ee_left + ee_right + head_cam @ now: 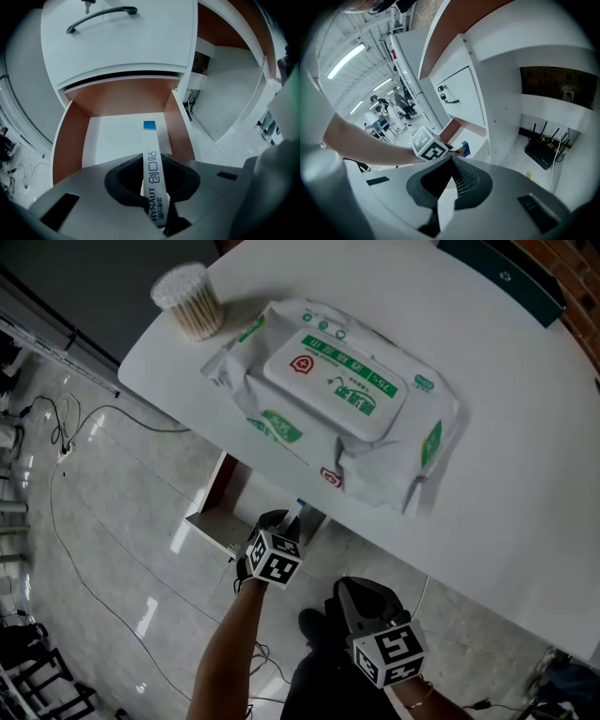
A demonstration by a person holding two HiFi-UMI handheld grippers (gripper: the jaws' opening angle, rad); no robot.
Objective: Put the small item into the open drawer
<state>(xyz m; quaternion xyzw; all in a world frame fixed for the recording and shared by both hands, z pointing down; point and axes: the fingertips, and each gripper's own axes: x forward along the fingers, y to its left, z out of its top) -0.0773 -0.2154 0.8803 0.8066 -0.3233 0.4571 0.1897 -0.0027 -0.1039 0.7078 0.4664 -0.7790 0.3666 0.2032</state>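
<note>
The open drawer (69, 140) lies just ahead of your left tongs (284, 519). There is bare white floor between its brown side walls and the slim adhesive-bandage box (151, 178) they pinch. Your right tongs (451, 160), alongside, are pressed together and empty.

The white desk (525, 521) fills the upper right of the head view. On it lies a soft pack of wet wipes (337, 404), white with green print, flip lid facing up. A round tub of cotton swabs (187, 301) stands at the desk's upper-left corner, near the pack but not touching it.

Below is a glossy pale tiled floor (112, 521), with black cables (62, 432) trailing along the left edge.

In the left gripper view, a closed drawer front carries a dark curved handle (101, 16).

In the right gripper view, a black router (543, 150) with upright antennas sits at right. Ceiling strip lights (347, 58) and distant people (396, 101) appear at upper left.
</note>
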